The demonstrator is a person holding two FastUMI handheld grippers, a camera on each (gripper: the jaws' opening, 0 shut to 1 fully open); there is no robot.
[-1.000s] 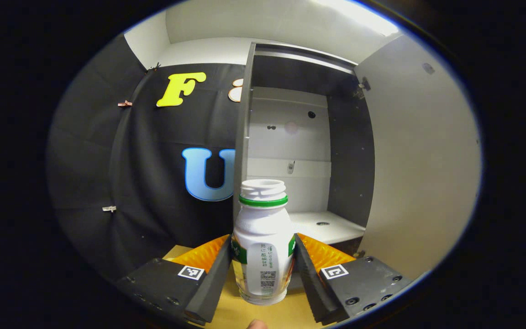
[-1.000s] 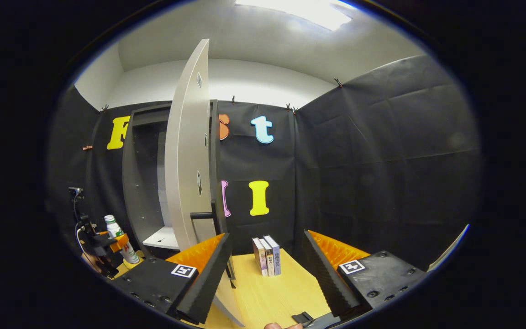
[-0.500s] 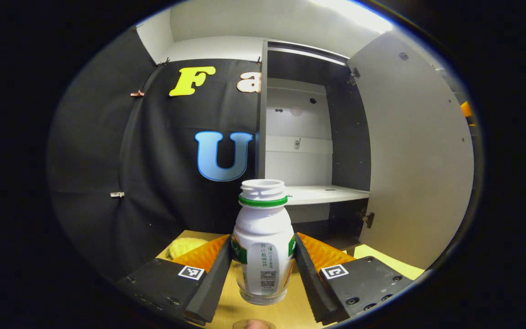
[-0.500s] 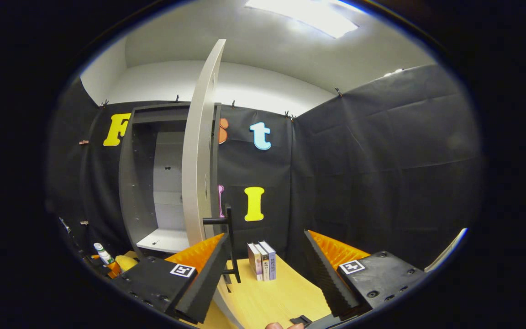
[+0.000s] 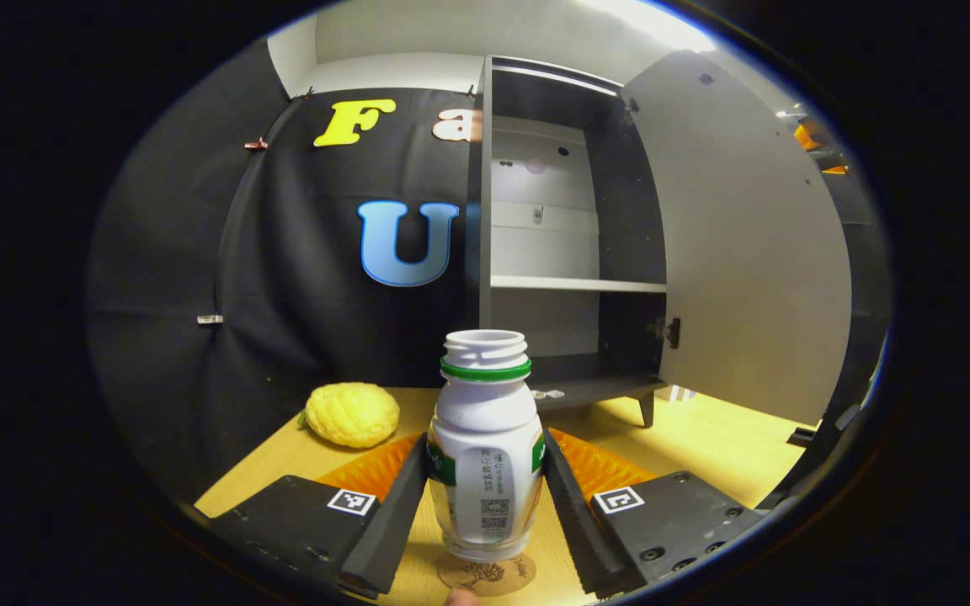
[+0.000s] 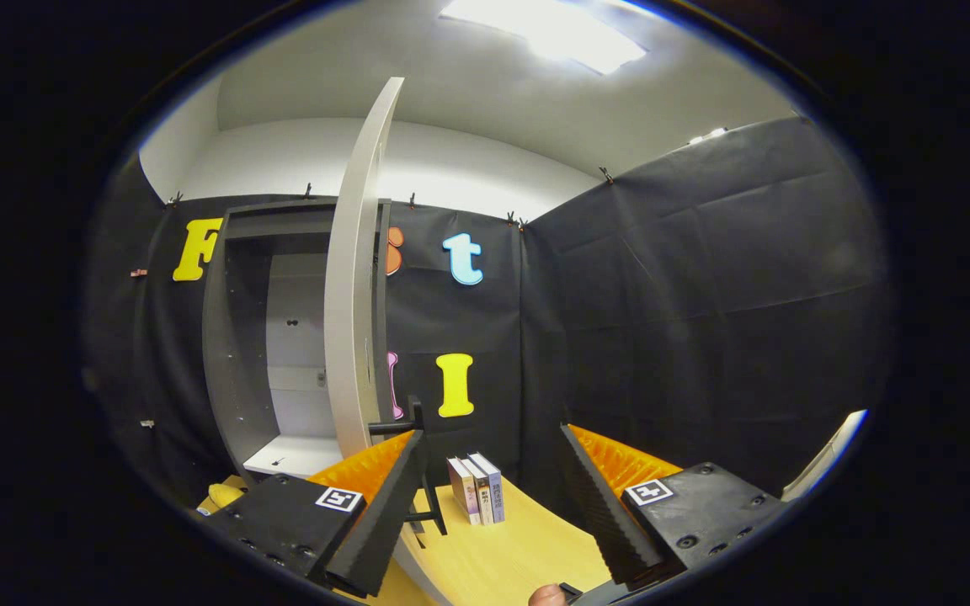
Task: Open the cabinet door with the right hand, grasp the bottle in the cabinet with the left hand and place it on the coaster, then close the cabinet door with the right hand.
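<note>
In the left gripper view my left gripper (image 5: 485,497) is shut on a white bottle (image 5: 485,446) with a green neck ring and no cap. The bottle stands upright, its base just above or touching a round cork coaster (image 5: 487,574) on the wooden table. Behind it the grey cabinet (image 5: 565,244) is open, its door (image 5: 746,244) swung out to the right. In the right gripper view my right gripper (image 6: 489,505) is open with nothing between its fingers. It sits just right of the door's edge (image 6: 354,278), near the black door handle (image 6: 401,425).
A yellow lemon-like fruit (image 5: 352,414) lies on the table left of the bottle. Three upright books (image 6: 477,490) stand on the table (image 6: 502,555) beyond the right gripper. Black cloth walls close the booth on all sides.
My left gripper has come down and back with the bottle, bringing the coaster and the fruit into sight below. The right gripper shifted slightly beside the door edge.
</note>
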